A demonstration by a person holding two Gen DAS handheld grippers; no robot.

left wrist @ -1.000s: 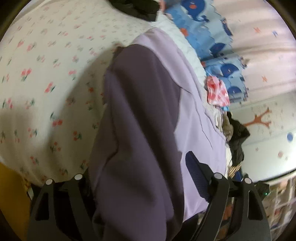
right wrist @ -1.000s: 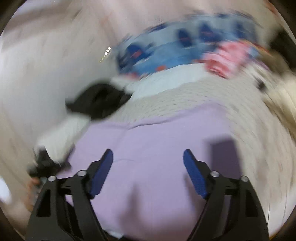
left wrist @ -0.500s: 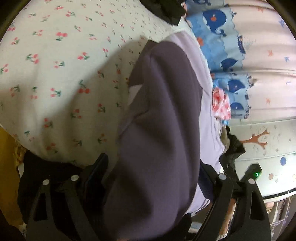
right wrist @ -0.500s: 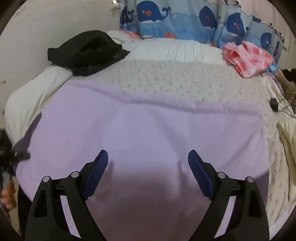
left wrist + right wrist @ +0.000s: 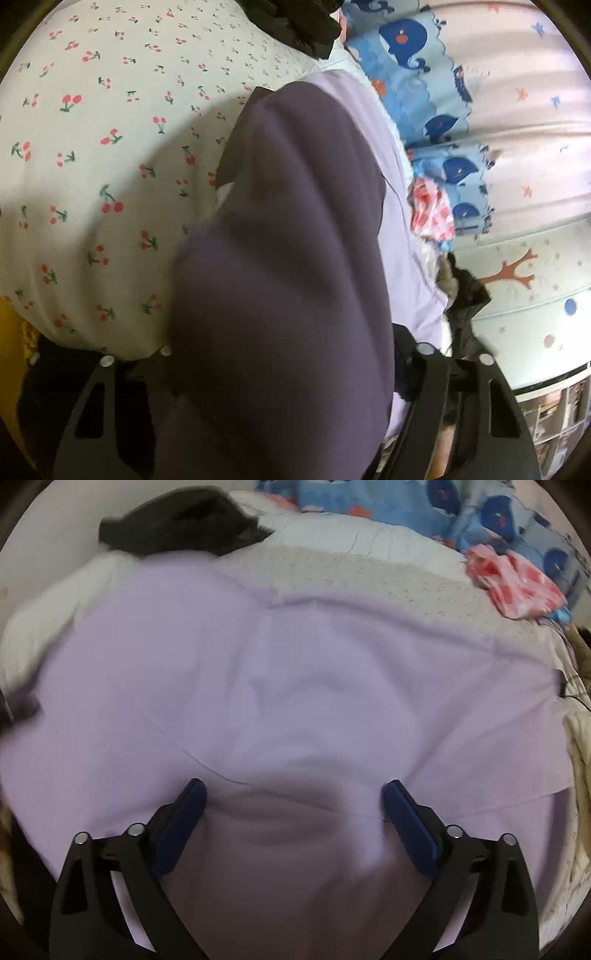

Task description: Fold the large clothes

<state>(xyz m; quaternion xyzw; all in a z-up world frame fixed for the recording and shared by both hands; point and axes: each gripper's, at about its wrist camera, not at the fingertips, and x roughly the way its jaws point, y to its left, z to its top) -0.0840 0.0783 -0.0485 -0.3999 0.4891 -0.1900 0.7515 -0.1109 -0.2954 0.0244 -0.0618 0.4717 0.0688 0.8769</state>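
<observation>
Two claws on lilac garment (image 5: pixel 295 672), spread over bed (image 5: pixel 92 166). Left claw (image 5: pixel 280 369) closing around thick dark fold (pads hidden, pinch uncertain). Right claw (image 5: pixel 293 812) just opening, spread wide, fabric between, not pinched. Risk: bulky fold slips out, layers shift, fold skews.

The garment (image 5: pixel 295 664) is showing pale lilac across its spread body, with a darker dusty-purple part (image 5: pixel 288 277) draping in the left wrist view. The bedsheet (image 5: pixel 92 166) is showing white with small red cherries on green stems. The curtain (image 5: pixel 417 85) is showing light blue with dark blue whales. A heap of dark clothing (image 5: pixel 177 520) is looking black, and a small bundle (image 5: pixel 513 583) is showing pink and red. The gripper fingers (image 5: pixel 410 819) are showing blue pads on black frames
</observation>
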